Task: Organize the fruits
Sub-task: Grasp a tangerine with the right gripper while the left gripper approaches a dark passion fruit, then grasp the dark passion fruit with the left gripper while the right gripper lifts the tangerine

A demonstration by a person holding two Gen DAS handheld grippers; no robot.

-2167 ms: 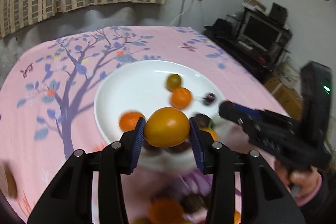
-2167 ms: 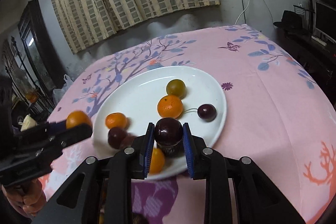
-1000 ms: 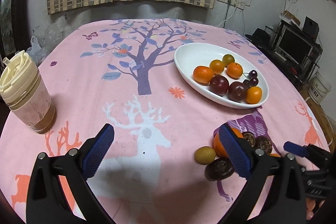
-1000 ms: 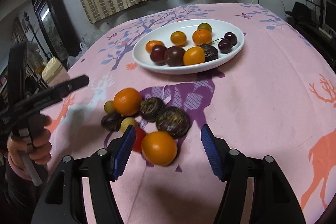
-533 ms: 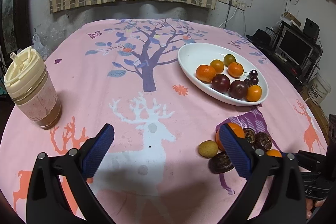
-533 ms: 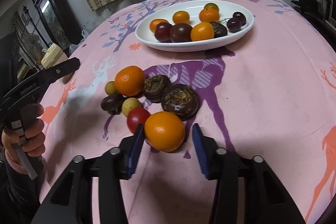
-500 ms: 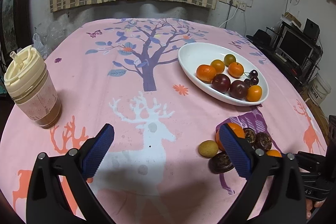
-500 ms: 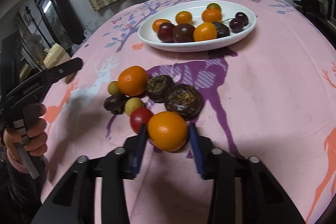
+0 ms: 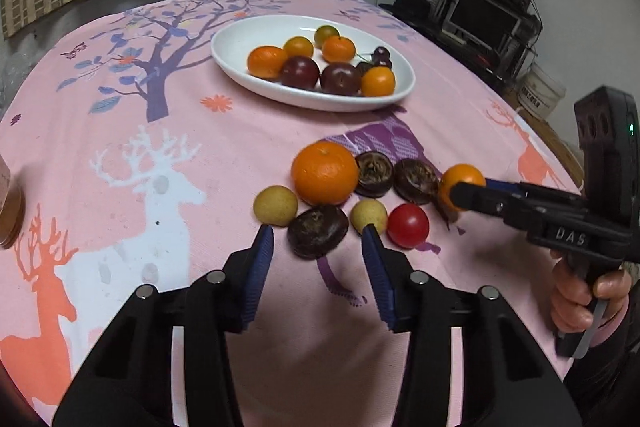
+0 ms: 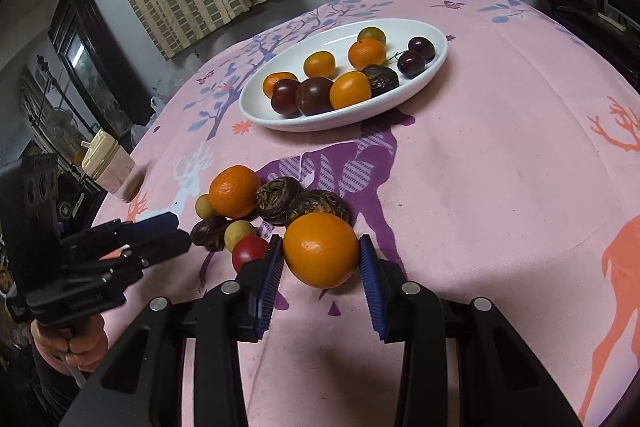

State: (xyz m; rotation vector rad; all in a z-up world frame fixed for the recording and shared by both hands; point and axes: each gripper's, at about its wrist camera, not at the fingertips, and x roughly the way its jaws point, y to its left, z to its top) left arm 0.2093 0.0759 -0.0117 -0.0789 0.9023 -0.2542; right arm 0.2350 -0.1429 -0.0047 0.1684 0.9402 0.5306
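Orange fruit [image 10: 321, 249] between right gripper [image 10: 321, 281] pads.

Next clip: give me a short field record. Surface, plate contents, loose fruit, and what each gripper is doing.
surface: pink tablecloth
plate: white, oval, holds orange and dark fruits
loose fruit: pile in front of the plate, including a big orange and a red tomato
right gripper: shut on a small orange
left gripper: jaws just closing, a dark fruit between them, not yet touched
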